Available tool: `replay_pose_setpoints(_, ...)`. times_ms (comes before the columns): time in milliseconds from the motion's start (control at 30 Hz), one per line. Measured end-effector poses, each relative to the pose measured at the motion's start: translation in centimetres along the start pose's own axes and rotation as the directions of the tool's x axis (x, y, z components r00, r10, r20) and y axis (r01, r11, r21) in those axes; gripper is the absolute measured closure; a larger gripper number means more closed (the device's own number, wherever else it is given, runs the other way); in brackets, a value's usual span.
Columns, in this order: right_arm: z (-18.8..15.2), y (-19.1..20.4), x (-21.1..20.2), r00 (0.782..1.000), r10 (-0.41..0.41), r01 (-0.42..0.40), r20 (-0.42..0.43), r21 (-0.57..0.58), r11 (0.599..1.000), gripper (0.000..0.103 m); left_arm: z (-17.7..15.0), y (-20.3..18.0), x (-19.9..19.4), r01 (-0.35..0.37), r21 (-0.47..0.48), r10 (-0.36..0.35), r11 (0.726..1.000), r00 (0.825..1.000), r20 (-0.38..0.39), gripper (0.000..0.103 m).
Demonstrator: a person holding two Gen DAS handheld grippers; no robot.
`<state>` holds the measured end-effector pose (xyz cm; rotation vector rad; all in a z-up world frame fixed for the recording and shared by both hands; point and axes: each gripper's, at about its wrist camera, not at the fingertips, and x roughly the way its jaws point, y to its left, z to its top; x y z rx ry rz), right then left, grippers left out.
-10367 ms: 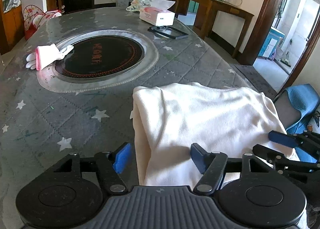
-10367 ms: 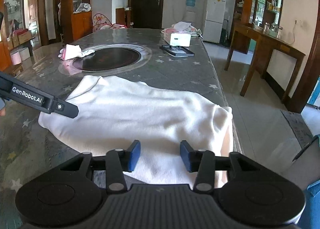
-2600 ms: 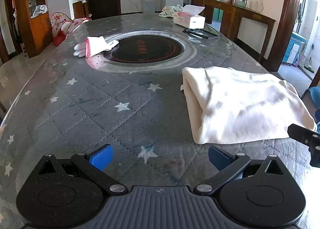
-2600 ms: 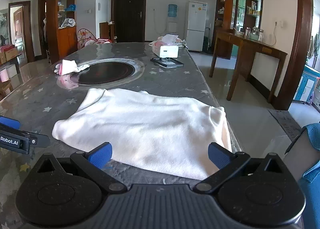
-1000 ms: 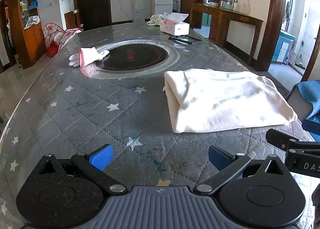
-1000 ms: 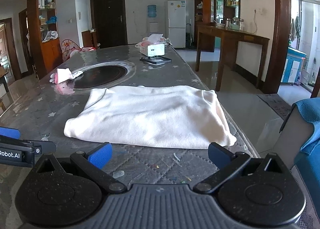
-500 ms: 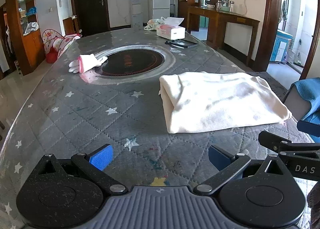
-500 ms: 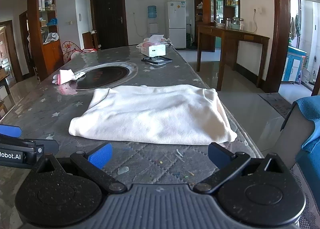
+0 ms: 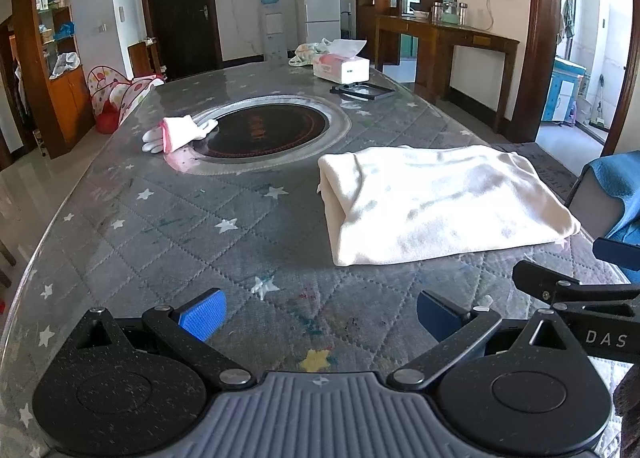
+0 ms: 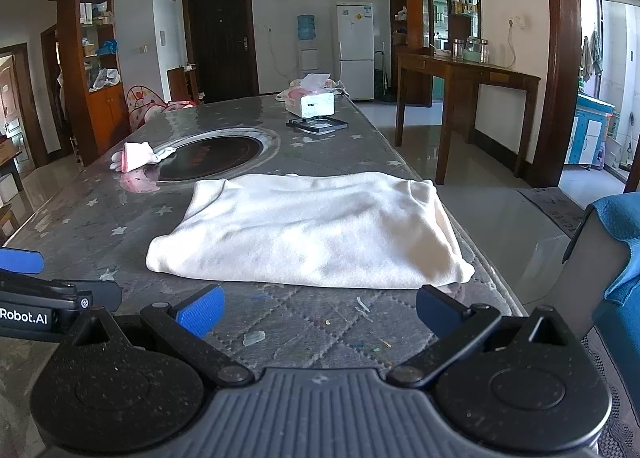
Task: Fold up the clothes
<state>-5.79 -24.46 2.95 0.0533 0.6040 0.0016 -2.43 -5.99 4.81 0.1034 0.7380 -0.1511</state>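
Star-quilted table (image 9: pixel 168 226), folded garment (image 9: pixel 436 202), glove (image 9: pixel 176 132), tissue box (image 9: pixel 340 66)

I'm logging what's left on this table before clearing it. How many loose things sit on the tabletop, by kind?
Folded cream-white garment: 1
White and pink rubber glove: 1
White and pink tissue box: 1
Flat black rectangular frame: 1
Crumpled pale cloth bundle behind the box: 1
Total: 5

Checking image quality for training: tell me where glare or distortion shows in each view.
Left wrist view: glossy glare on the grey star-patterned table far end, fisheye bending its edge. Right wrist view: folded cream garment evenly lit and sharp; the brown door frame bows.
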Motion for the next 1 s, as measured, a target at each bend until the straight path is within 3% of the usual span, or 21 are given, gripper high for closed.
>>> replay_pose_setpoints(1000, -0.12, 0.26, 0.65, 1.000, 0.007, -0.007, -0.010, -0.002, 1.000, 0.000, 0.07, 0.14, 0.55, 0.002, -0.019, -0.001, 1.000, 1.000, 0.013, 0.000)
